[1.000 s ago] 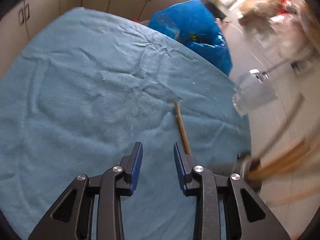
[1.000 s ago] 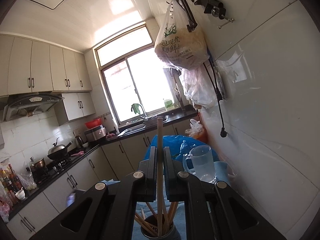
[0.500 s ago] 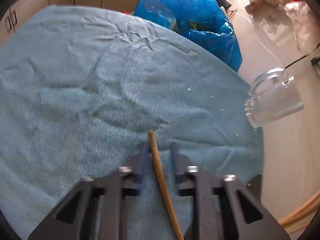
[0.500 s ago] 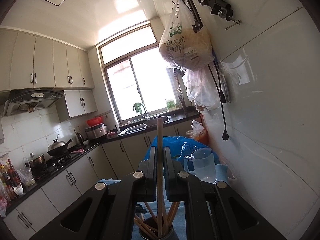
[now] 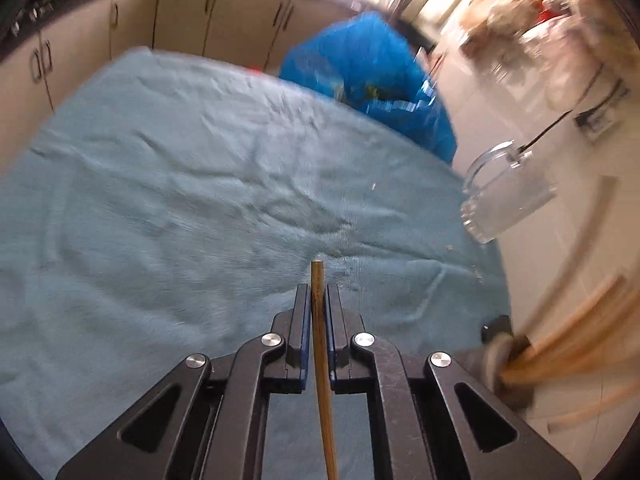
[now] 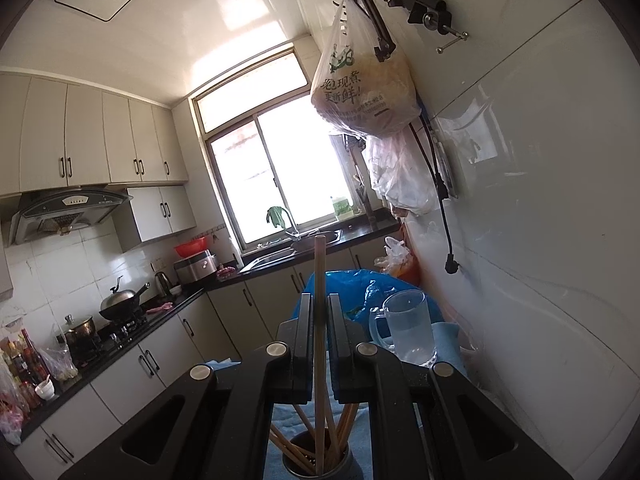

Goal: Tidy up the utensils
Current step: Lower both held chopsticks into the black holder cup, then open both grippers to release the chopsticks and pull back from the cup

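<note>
**Wooden chopsticks pinched in both tongs**

Wood shows between the left tongs (image 5: 318,300): they are pressed together on a brown chopstick (image 5: 320,344), its tip poking just past the fingertips and its lower end cut off at the picture's bottom edge. Below lies a wrinkled teal cloth (image 5: 180,200) over the surface. The left view is smeared. A glass mug (image 5: 504,196) near the cloth's right edge is hazy, and the holder (image 5: 508,360) at lower right is a grey blur with streaked sticks fanning from it. A blue bag (image 5: 372,72) sits beyond the cloth.

Seen from the right wrist, the right tongs (image 6: 320,312) are clamped on an upright stick (image 6: 319,280) whose foot stands in the dark holder (image 6: 320,464) among other chopsticks; the holder's base is cut off. The mug (image 6: 408,332) stands just right of the tongs. A hanging plastic bag (image 6: 360,88) carries green print; "现煮" and "新鲜" can be read, the smaller lines cannot.
</note>
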{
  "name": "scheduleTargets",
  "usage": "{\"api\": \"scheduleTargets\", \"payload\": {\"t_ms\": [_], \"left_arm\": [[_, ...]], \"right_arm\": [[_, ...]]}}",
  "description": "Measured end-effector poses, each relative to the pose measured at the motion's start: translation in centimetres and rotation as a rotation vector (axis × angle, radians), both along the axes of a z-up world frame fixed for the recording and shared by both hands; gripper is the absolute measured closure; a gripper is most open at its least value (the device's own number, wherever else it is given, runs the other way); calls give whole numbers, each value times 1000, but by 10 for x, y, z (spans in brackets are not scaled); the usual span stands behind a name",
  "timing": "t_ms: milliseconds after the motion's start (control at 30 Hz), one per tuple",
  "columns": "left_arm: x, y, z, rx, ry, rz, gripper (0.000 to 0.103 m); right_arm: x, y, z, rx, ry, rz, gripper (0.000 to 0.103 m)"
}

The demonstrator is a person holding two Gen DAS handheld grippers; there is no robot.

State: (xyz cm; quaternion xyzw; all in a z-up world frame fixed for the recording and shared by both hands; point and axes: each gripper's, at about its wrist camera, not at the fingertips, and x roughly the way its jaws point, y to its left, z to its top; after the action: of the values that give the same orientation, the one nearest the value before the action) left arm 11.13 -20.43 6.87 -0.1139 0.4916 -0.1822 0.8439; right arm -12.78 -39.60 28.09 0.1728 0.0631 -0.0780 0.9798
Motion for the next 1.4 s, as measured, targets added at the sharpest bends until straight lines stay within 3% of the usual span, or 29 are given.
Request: {"api": "scheduleTargets", "payload": {"t_ms": [300,667,900,1133,1233,1400], "left_arm": [[-88,40,99,-40,-286,-23,97],[-133,42,184,-126,-456,-72,97],[-142,13,234,-172,-567,-101,97],[-127,-32,238,-153,-618,-92,97],[-119,-46,221,-125,-637,-73,97],[-102,-58,186,-84,-572,-72,97]], "right_arm": [[-6,3,-4,2,0,-35,96],[-7,6,-5,-3,0,-40,96],[-1,9,-7,-6,6,-50,96],[7,6,-11,-14,3,-69,96],[12,2,-15,-3,11,-70,96],[21,-1,-25,12,39,-52,96]]}}
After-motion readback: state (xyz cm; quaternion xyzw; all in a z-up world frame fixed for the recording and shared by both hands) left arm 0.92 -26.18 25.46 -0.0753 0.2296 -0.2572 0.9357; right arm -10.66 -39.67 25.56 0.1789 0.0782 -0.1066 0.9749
